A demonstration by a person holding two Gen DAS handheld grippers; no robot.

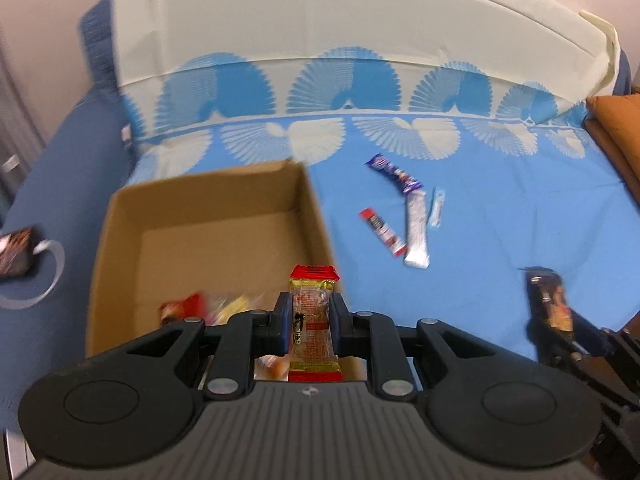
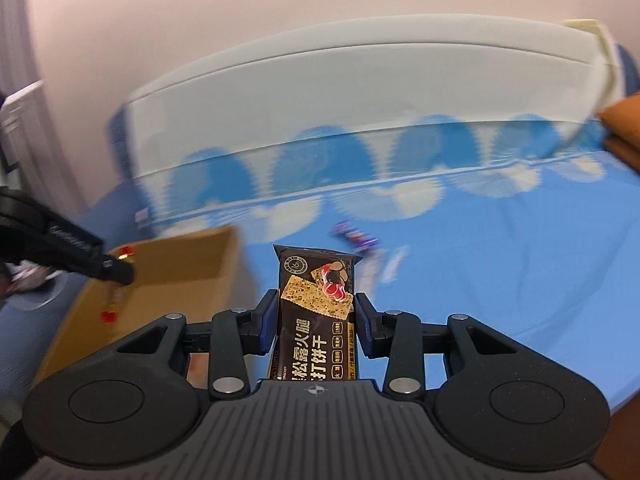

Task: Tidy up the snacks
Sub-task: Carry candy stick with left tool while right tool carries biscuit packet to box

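My left gripper is shut on a red and clear snack packet, held over the near right corner of an open cardboard box. Several snacks lie in the box's near part. My right gripper is shut on a black cracker packet above the blue cloth, right of the box. It also shows in the left wrist view at the lower right. The left gripper appears in the right wrist view over the box.
Several stick packets lie on the blue patterned cloth right of the box; they look blurred in the right wrist view. A white cloth covers the back. An orange cushion sits at the right. A dark packet lies at the far left.
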